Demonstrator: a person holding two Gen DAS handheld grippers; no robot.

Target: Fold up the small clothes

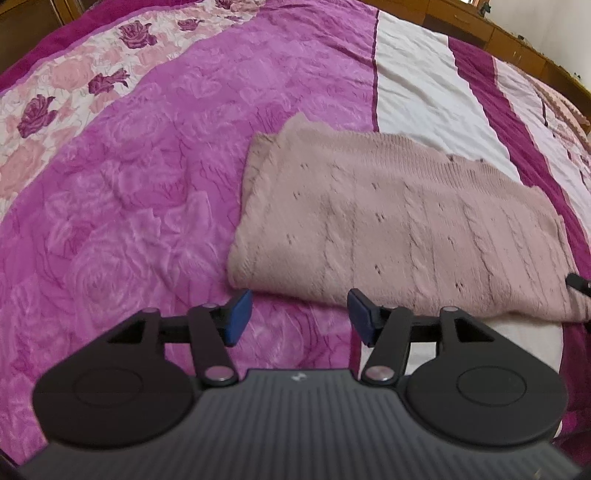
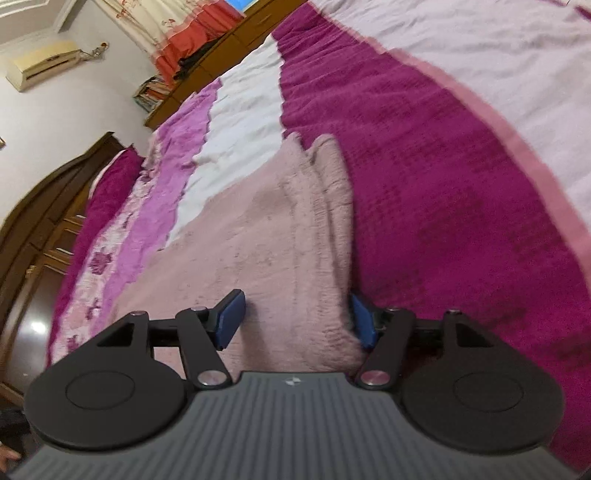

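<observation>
A dusty-pink knitted sweater (image 1: 399, 229) lies folded into a rectangle on the bed. My left gripper (image 1: 298, 317) is open and empty, just in front of the sweater's near edge, near its left corner. My right gripper (image 2: 295, 319) is open, with the sweater's (image 2: 266, 236) near end between its blue pads; the right pad (image 2: 362, 325) sits at the fold's side edge. A tip of the right gripper (image 1: 578, 282) shows at the right edge of the left wrist view.
The bed cover (image 1: 129, 221) is magenta and pink with rose patterns and white stripes (image 1: 410, 88). A wooden headboard (image 1: 517, 48) runs along the far side. Wooden cabinets (image 2: 40, 221), a curtain (image 2: 177, 33) and an air conditioner (image 2: 40, 64) stand beyond the bed.
</observation>
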